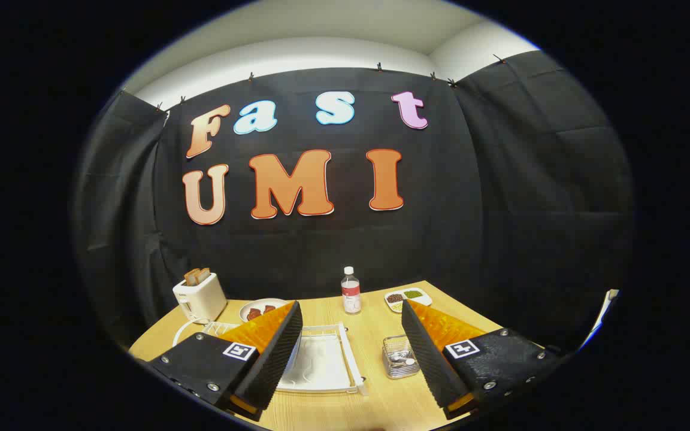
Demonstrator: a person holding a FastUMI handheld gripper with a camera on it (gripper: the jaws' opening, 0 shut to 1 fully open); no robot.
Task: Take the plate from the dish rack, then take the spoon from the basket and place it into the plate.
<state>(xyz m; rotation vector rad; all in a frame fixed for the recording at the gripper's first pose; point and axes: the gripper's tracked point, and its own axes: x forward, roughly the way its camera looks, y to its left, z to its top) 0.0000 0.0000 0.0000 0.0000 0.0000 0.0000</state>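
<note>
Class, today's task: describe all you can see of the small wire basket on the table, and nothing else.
The wire basket is small, box-shaped and open-topped, made of shiny metal mesh as it looks. It stands upright on the wooden table, just right of the white dish rack and apart from it. It sits between the open gripper's fingers, close beside the right one. Something pale lies inside, too small to identify.
</note>
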